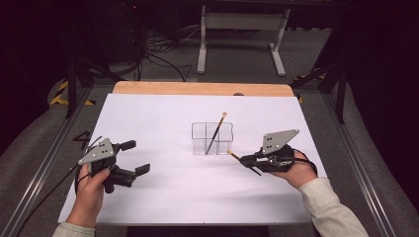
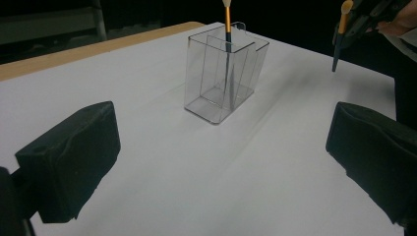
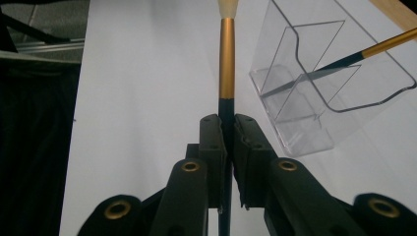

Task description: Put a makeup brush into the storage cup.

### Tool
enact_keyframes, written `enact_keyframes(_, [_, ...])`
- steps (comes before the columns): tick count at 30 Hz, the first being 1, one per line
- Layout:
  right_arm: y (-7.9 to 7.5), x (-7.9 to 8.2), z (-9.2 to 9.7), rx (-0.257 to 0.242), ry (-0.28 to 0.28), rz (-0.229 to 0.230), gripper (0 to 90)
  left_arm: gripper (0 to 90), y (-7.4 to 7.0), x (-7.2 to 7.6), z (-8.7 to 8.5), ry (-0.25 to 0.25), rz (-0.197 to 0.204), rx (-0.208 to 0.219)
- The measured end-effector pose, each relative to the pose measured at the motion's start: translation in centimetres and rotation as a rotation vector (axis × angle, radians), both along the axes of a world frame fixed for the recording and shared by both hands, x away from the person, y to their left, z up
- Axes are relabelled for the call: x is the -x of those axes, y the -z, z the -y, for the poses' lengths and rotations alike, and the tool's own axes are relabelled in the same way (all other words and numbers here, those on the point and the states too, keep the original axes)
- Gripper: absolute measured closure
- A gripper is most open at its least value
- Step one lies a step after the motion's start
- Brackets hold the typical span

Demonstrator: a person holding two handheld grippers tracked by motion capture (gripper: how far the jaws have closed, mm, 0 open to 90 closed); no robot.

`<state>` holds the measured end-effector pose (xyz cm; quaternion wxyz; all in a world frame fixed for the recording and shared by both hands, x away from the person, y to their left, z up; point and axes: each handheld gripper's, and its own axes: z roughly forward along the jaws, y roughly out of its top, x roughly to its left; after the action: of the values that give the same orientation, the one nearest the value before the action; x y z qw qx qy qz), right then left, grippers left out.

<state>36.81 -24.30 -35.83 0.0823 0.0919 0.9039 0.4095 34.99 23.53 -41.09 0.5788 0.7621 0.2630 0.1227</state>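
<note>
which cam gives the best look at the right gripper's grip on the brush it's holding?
Right gripper view: the right gripper has its black jaws shut on the dark handle of the gold-banded paintbrush, right below the band. The high view shows that brush small, poking out beside the clear plastic divided holder. The left gripper view catches it far off at the top right corner.

Dark room, grey floor (image 1: 237,54), white table frame (image 1: 242,22), tangled cables (image 1: 158,54)

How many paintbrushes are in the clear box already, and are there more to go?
One paintbrush already leans inside the clear divided holder. The right gripper is clamped on a second paintbrush, carried beside the holder, not yet in. The left gripper waits open, holding nothing. What's left: dropping that second paintbrush in.
</note>
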Motion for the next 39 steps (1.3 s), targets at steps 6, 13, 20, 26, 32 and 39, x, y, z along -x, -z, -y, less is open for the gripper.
enact_keyframes(6, [-0.3, 0.0, 0.1, -0.066, 0.018, 0.010, 83.6, 0.8, 0.0, 0.0, 0.0, -0.003, 0.001, -0.003])
enact_keyframes(13, [-1.1, 0.3, 0.5, -0.179, 0.057, 0.032, 83.6, 0.6, 0.0, 0.0, 0.0, 0.003, 0.008, -0.003])
enact_keyframes(20, [-1.4, 0.6, 0.5, -0.261, 0.087, 0.072, 83.6, 0.5, 0.0, 0.0, 0.0, -0.009, 0.027, 0.000])
enact_keyframes(26, [-1.7, 0.9, 0.4, -0.306, 0.104, 0.107, 83.6, 0.6, 0.1, -0.1, 0.0, -0.017, 0.057, -0.001])
enact_keyframes(32, [-1.8, 1.0, 0.2, -0.342, 0.127, 0.151, 83.6, 0.6, 0.1, 0.0, 0.0, -0.014, 0.042, 0.003])
enact_keyframes(39, [-1.5, 1.1, 0.2, -0.416, 0.160, 0.184, 83.6, 0.6, 0.2, 0.0, 0.0, -0.013, 0.037, 0.004])
